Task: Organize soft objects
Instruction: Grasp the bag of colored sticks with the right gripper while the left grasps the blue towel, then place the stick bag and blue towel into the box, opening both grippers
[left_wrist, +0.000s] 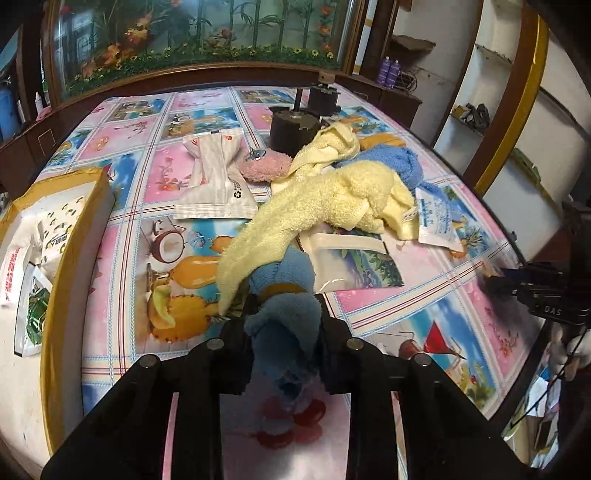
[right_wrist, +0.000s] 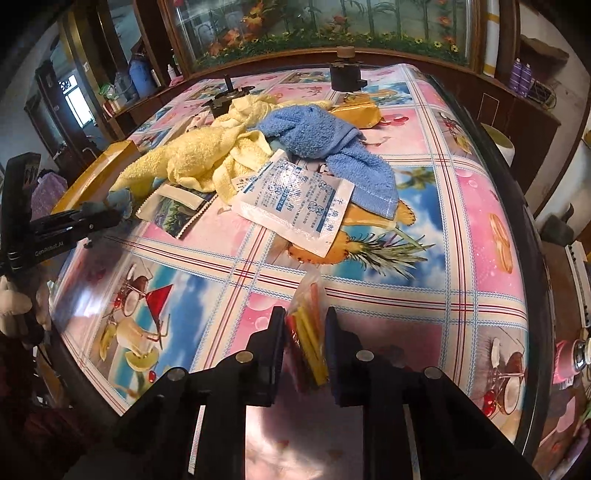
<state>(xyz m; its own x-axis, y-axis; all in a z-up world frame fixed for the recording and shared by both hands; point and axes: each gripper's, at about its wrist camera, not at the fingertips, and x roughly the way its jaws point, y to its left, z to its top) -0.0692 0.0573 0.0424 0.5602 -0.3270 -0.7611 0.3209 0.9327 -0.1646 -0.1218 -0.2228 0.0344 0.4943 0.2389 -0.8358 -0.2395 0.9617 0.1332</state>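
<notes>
1. The left claw (left_wrist: 284, 325) is closed on a blue soft toy (left_wrist: 286, 291). The toy's bulk bunches between the two fingers and sticks out ahead of them, low over the near middle of the bench (left_wrist: 424, 295). A yellow towel (left_wrist: 314, 206) has its long tail draped across the toy's far end and runs away to the far right into the pile.
2. The relation that matters, as I judge it: the towel's long axis runs from the claw diagonally to the far right, so pulling the toy toward the open box (left_wrist: 79, 229) on the left would drag the tail with it unless the toy is drawn out from under it.
3. The right claw (right_wrist: 306, 345) is nearly closed on a clear bag of coloured sticks (right_wrist: 308, 332), held over the near edge of the bench and well apart from the pile. The left claw is by far the nearer to the towels.
4. Count of what I can see: two yellow towels, the second (left_wrist: 334, 142) lying farther off; one blue towel (right_wrist: 325, 140); one pink fluffy piece (left_wrist: 264, 168); one blue toy; four flat packets, striped (left_wrist: 214, 177), blue-printed (right_wrist: 295, 206), scenic (left_wrist: 354, 264) and orange (right_wrist: 356, 110); two dark cylinders (left_wrist: 293, 127).
</notes>
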